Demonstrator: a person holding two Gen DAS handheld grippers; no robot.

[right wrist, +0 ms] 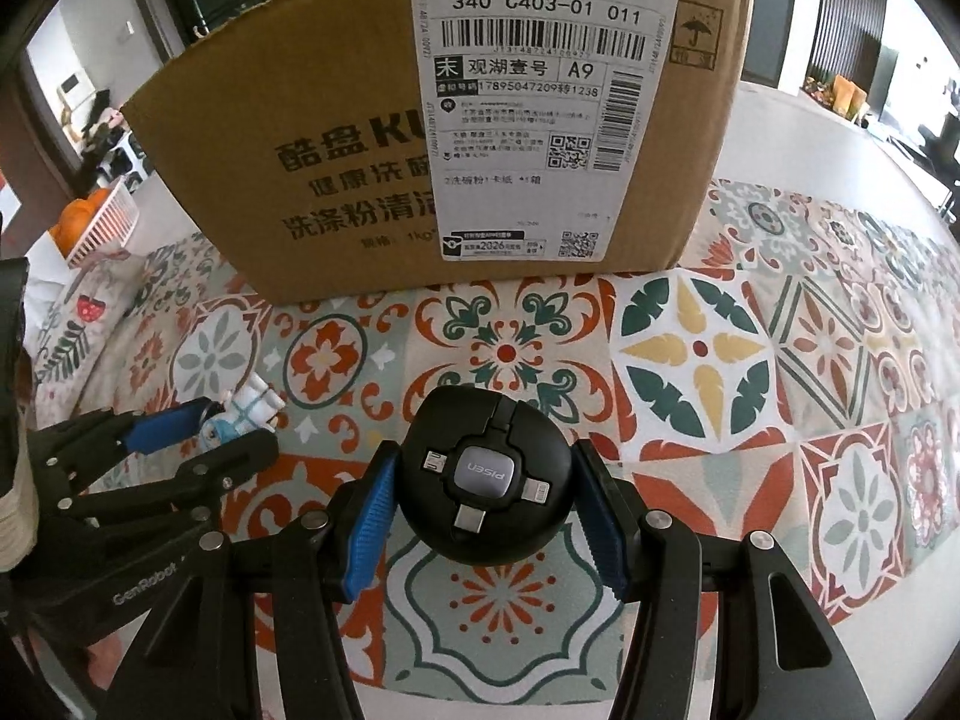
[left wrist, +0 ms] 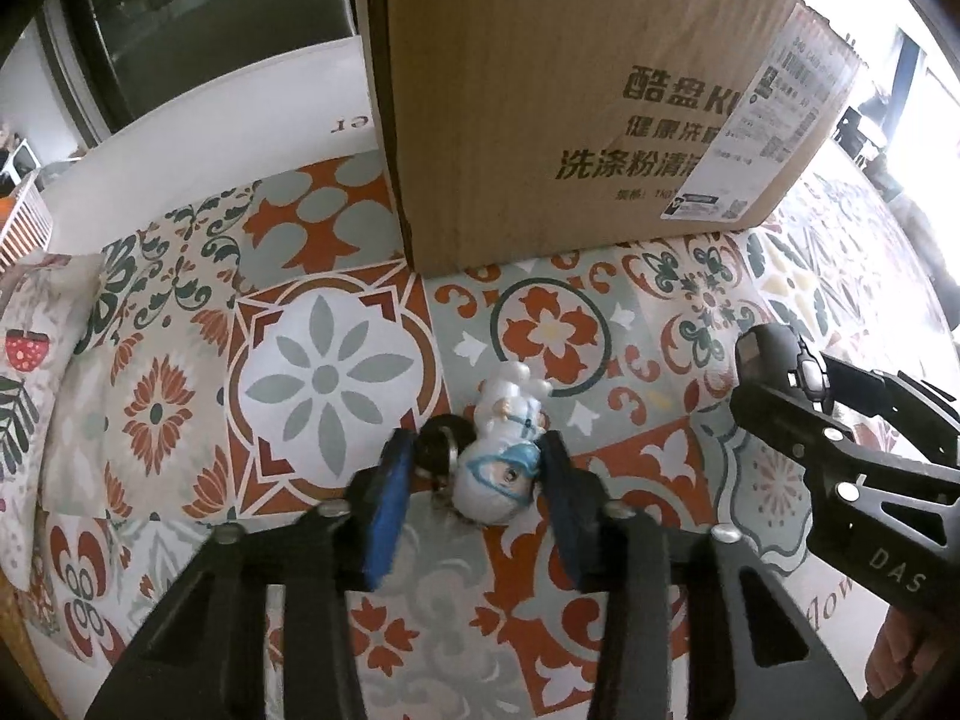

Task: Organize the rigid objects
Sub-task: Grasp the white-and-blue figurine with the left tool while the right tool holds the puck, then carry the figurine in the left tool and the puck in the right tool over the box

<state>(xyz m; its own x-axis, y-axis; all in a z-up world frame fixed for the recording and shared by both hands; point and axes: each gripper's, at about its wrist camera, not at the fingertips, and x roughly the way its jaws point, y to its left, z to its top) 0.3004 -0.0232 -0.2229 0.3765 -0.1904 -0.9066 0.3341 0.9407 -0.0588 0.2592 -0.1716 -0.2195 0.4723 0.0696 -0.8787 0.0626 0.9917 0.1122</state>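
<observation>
A small white and blue figurine point(left wrist: 501, 468) with a dark key ring point(left wrist: 441, 453) lies on the patterned tablecloth point(left wrist: 324, 378). My left gripper point(left wrist: 474, 447) is shut on it: one blue pad is against the ring and the other against the figurine's head. From the right wrist view the same left gripper point(right wrist: 237, 423) shows low on the left with the figurine point(right wrist: 243, 411) in its jaws. My right gripper point(right wrist: 487, 456) is shut on a round black cable adapter point(right wrist: 489, 480) with several plugs, held just above the cloth. A tall cardboard box point(right wrist: 360, 168) stands right behind both.
The box point(left wrist: 540, 90) blocks the far side. A white basket with oranges point(right wrist: 99, 222) sits far left. A strawberry-print cloth point(left wrist: 30, 348) lies at the left edge. Bare white tabletop point(left wrist: 210, 102) runs beyond the tablecloth's far edge.
</observation>
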